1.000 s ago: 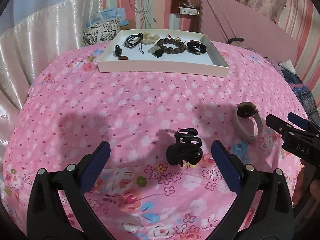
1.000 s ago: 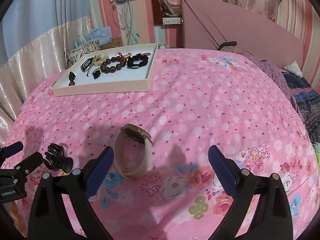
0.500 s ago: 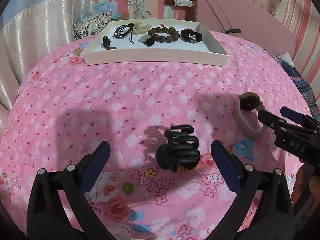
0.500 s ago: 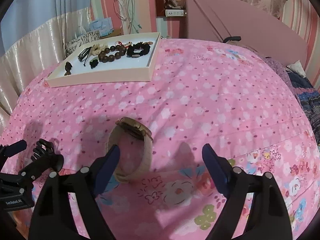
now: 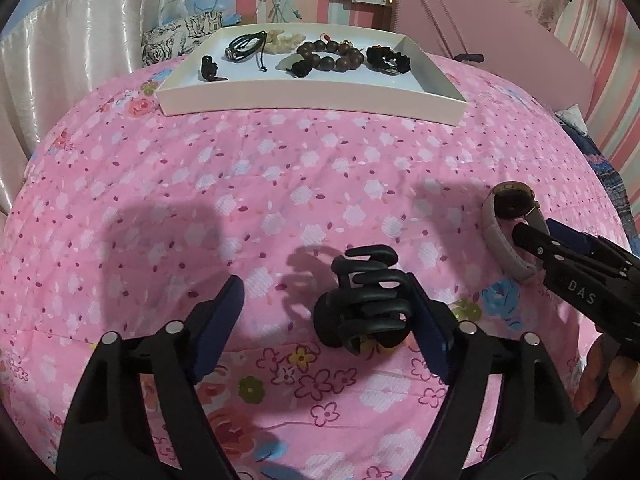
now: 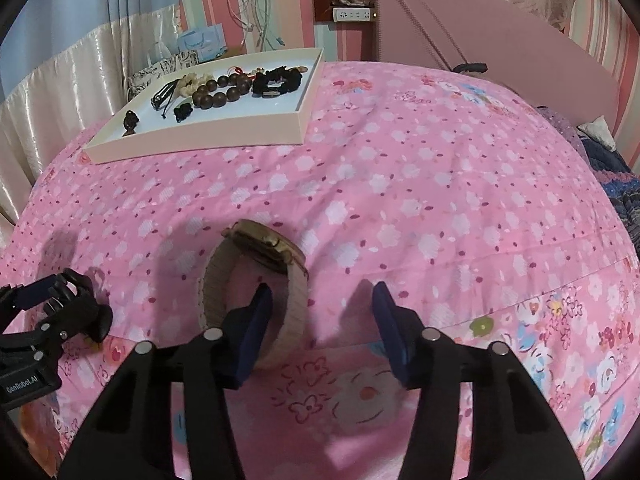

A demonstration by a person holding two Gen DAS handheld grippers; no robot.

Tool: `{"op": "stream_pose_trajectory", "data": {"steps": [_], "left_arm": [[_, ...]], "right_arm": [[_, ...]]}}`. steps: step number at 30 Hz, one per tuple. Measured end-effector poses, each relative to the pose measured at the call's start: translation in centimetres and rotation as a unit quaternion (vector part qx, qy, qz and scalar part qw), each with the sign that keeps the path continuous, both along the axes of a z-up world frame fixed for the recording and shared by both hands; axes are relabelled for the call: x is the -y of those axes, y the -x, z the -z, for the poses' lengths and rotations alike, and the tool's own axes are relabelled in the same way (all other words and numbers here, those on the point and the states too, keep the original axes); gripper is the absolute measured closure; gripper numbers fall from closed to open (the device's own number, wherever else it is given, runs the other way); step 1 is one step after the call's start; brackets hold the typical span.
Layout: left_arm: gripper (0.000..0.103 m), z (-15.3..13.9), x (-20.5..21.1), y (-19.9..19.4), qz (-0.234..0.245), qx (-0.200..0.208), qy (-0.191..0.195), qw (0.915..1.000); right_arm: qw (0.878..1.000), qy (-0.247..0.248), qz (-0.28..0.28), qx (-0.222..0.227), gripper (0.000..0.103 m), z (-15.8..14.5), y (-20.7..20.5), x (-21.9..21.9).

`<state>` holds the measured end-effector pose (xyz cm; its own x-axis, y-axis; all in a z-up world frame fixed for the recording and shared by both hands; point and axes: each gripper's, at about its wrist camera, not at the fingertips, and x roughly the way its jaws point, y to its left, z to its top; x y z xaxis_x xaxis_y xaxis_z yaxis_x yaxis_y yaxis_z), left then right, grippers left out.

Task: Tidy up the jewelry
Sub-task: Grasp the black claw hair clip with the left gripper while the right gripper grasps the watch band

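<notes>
A black claw hair clip (image 5: 364,300) lies on the pink floral bedspread (image 5: 280,184) between the fingers of my left gripper (image 5: 323,296). Its jaws are closing: the right pad touches the clip and the left pad stands clear. A watch (image 6: 264,246) with a beige band stands on edge. My right gripper (image 6: 322,304) is closing too, with the left finger inside the band loop and the right finger outside, apart from the band. In the left wrist view, the right gripper (image 5: 538,230) is at the watch (image 5: 504,232). The right wrist view has the left gripper (image 6: 60,300) at the clip (image 6: 84,308).
A white tray (image 5: 312,98) at the far side of the bed holds a brown bead bracelet (image 5: 332,54), a black scrunchie (image 5: 388,58), a black cord (image 5: 244,46) and other pieces. Beyond it are a pink headboard (image 5: 500,40), a cream curtain (image 5: 60,72) and a patterned bag (image 5: 176,36). A hand (image 5: 616,384) shows at the right edge.
Both grippers have come down closer to the bedspread and their jaws have narrowed. The left one now flanks the clip. The right one's left finger has entered the watch band loop.
</notes>
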<state>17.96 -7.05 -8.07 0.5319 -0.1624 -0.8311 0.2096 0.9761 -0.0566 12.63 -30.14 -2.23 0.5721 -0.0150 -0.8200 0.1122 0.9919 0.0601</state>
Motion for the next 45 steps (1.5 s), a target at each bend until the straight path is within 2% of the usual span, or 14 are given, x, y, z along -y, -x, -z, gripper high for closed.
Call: {"op": "stream_pose_trajectory", "data": {"steps": [10,16,21,23,31,36,45], "left_arm": [[0.038,0.6,0.8,-0.2,0.003,-0.005,-0.006,1.0000],[0.048,0.6,1.2,0.2,0.010,0.001,-0.008,0.9999],[0.062,0.5,1.4,0.5,0.023,0.001,-0.002,0.9997],[0.062,0.5,1.4,0.6,0.023,0.003,-0.004,0.9997],[0.064,0.4,1.4,0.8,0.023,0.008,-0.008,0.9997],[0.068,0.3,1.4,1.0,0.026,0.016,-0.015,0.9994],[0.069,0.3,1.6,1.4,0.027,0.025,-0.030,0.9989]], "right_arm": [[1.000,0.001,0.001,0.008,0.065,0.3,0.1,-0.2],[1.000,-0.002,0.000,0.011,0.076,0.3,0.1,-0.1],[1.000,-0.002,-0.001,0.013,0.084,0.2,0.2,-0.1],[1.000,-0.004,-0.002,0.014,0.088,0.2,0.2,-0.1],[1.000,-0.012,-0.004,0.018,0.094,0.2,0.4,-0.1],[1.000,-0.012,-0.004,0.019,0.095,0.2,0.4,-0.1],[1.000,0.007,-0.005,0.023,0.096,0.0,0.6,-0.6]]}}
